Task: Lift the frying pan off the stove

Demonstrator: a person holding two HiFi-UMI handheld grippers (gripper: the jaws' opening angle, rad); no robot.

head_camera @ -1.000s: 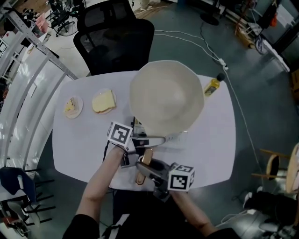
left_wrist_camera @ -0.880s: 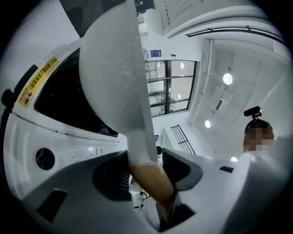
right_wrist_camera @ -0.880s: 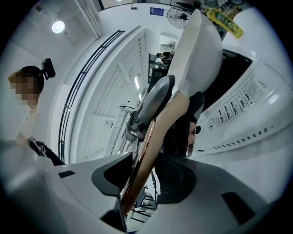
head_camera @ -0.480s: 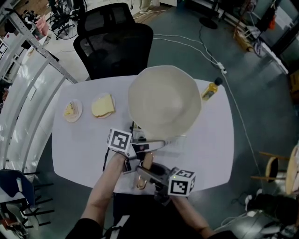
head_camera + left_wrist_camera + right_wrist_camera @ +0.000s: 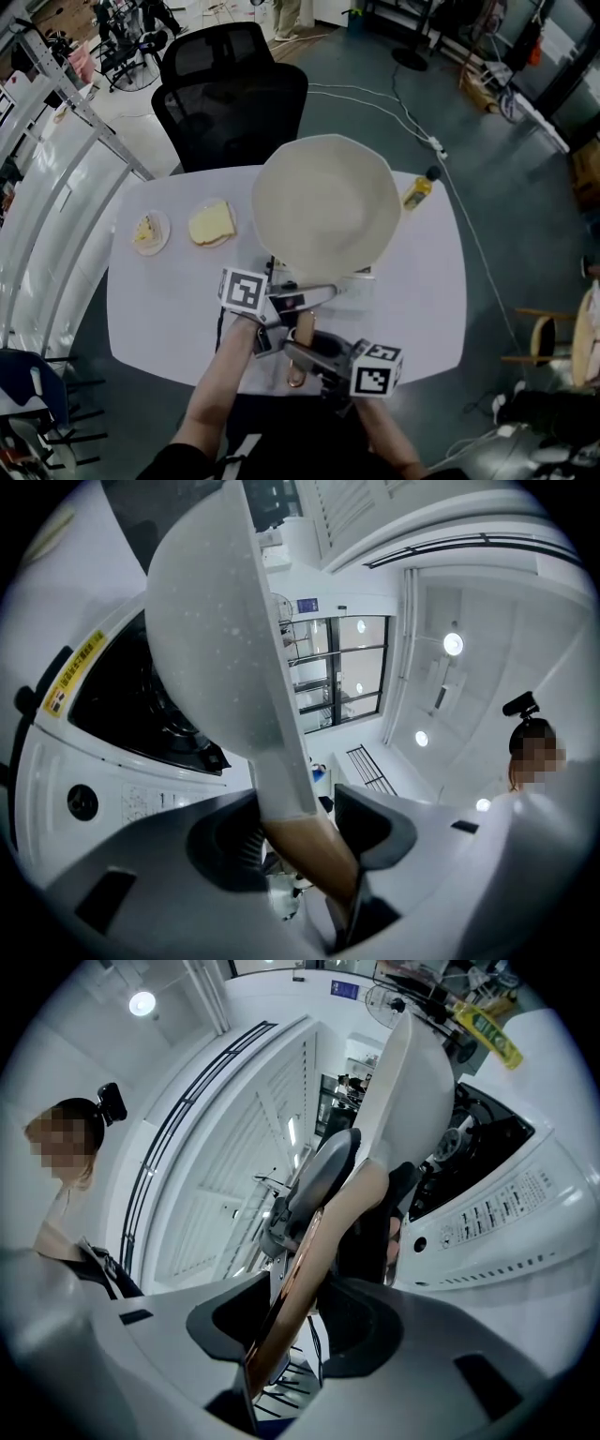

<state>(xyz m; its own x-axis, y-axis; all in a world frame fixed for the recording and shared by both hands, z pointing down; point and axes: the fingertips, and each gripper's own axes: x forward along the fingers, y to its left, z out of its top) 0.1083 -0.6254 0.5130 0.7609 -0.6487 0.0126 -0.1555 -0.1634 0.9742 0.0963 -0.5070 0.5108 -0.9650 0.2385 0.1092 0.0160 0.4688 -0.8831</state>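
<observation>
The cream frying pan [image 5: 323, 206] hangs tilted above the white table, its bowl facing me. Its wooden handle [image 5: 300, 337] runs toward the near edge. My left gripper [image 5: 298, 298] is shut on the handle close to the pan, seen between the pads in the left gripper view [image 5: 295, 827]. My right gripper [image 5: 306, 352] holds the handle's end [image 5: 309, 1269]; its jaws are opening slightly with the handle still pressed between them [image 5: 291, 1321]. The white stove [image 5: 94, 789] with its black burner lies under the pan [image 5: 216, 621], and its control panel [image 5: 487, 1213] shows beside the pan [image 5: 412, 1082].
On the table's [image 5: 141, 309] left part sit a slice of bread [image 5: 211, 223] and a small plate with cake [image 5: 148, 232]. A yellow oil bottle [image 5: 418, 190] stands at the far right corner. A black office chair [image 5: 230, 89] is behind the table.
The pan stays held up by both grippers. Everything drifts a little lower in the head view; the grip on the handle looks unchanged.
</observation>
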